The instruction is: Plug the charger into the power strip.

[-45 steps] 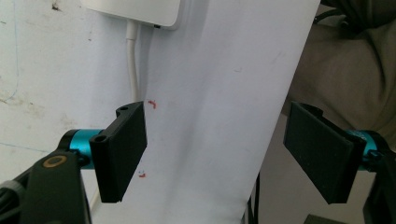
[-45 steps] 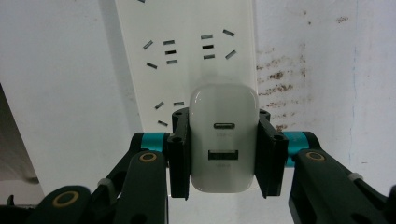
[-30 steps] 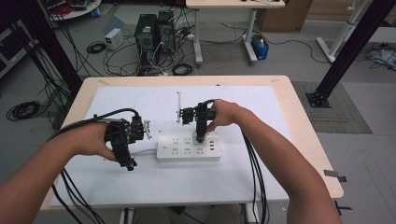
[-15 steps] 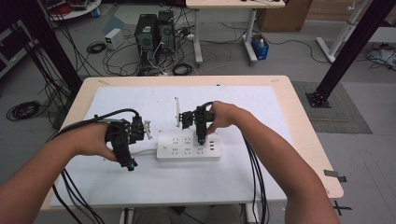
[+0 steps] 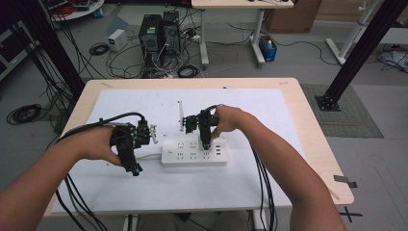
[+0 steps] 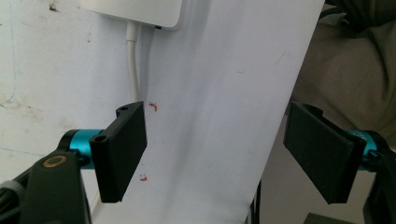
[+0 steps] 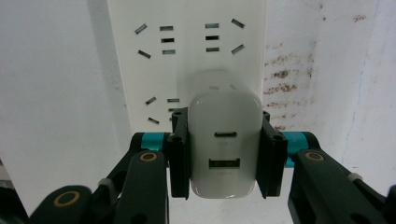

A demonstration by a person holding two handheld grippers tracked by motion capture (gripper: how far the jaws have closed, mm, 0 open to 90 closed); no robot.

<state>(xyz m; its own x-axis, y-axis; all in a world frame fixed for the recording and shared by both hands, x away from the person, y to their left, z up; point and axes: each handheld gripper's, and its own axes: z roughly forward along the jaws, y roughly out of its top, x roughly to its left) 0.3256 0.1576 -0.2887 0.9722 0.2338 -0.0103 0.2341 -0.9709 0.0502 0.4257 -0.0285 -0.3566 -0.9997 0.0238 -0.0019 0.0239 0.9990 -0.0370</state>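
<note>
The right gripper (image 7: 223, 154) clamps a glossy white charger (image 7: 224, 144), rounded at its corners with 2 dark port slots on its upper face, held over the white power strip (image 5: 192, 153) near the table's (image 5: 317, 144) front middle. The left gripper (image 6: 224, 154) hovers with jaws wide apart near the front left edge, beside the strip's white cord (image 6: 133, 60).

No readable text, labels or numbers anywhere.

Charger (image 7: 224, 149): prongs hidden, seating in power strip (image 7: 187, 60) indeterminate | power strip: cut off by top edge in both gripper views | cord (image 6: 134, 60): lower end hidden behind left jaw
</note>
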